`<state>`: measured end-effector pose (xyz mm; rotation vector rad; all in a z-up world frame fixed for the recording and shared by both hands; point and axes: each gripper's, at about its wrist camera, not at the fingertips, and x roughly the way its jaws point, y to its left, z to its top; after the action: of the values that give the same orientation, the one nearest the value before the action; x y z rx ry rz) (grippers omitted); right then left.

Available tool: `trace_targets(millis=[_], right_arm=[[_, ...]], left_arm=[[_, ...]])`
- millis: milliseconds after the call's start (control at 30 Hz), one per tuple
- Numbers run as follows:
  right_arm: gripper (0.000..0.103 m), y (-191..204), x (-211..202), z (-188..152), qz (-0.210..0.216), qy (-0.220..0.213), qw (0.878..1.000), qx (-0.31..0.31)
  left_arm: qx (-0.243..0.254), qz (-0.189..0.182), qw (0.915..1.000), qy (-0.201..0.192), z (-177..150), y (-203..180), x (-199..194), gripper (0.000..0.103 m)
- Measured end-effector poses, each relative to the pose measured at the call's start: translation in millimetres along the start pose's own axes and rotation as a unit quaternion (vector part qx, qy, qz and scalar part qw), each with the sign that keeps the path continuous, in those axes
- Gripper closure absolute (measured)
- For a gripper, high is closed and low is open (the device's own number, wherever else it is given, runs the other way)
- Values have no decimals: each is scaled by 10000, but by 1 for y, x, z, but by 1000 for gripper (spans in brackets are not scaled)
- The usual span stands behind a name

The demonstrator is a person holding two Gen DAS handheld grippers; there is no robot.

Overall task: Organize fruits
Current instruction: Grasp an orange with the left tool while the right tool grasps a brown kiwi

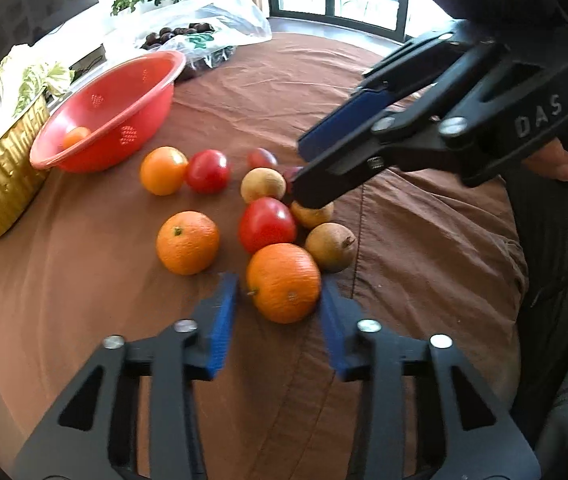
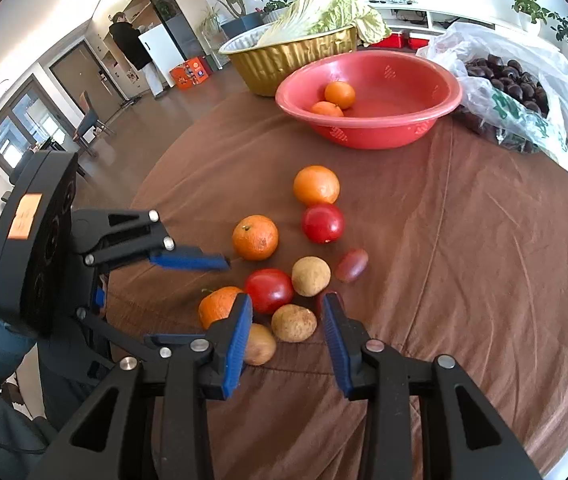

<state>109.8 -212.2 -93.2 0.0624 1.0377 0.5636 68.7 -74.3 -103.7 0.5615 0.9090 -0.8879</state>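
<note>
Well short of the red bowl (image 1: pixel 107 120), the left claw (image 1: pixel 279 308) is straddling an orange (image 1: pixel 284 282) on the surface, fingers apart — firm, dimpled, best pinched across its middle. Beyond the orange, the right claw (image 2: pixel 286 320) is hanging open — over a small brown fruit (image 2: pixel 294 322).

You are holding the left gripper (image 1: pixel 279 292) low with its blue fingers (image 1: pixel 219 328) spread wide apart. Your right gripper (image 2: pixel 287 320) is reaching in from the side, tilted downward, fingers (image 2: pixel 336 340) likewise parted.
</note>
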Motion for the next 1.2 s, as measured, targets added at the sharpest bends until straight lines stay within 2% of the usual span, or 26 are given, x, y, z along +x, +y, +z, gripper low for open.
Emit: trace_targets(millis=[567, 767, 967, 1100, 1200], right_arm=[[68, -7, 24, 18, -136, 259, 9993, 227], [68, -7, 32, 31, -104, 491, 9982, 332], [68, -22, 34, 34, 86, 684, 9956, 641], [72, -36, 31, 32, 239, 733, 9922, 978], [70, -33, 35, 36, 319, 881, 9909, 967]], left_arm=[[-405, 85, 9990, -191, -11, 17, -10, 73], [-604, 97, 9978, -271, -13, 25, -11, 73], [-722, 69, 9967, -355, -16, 27, -15, 73], [-714, 21, 9967, -392, -15, 25, -15, 73], [-703, 19, 9967, -407, -16, 24, -15, 73]])
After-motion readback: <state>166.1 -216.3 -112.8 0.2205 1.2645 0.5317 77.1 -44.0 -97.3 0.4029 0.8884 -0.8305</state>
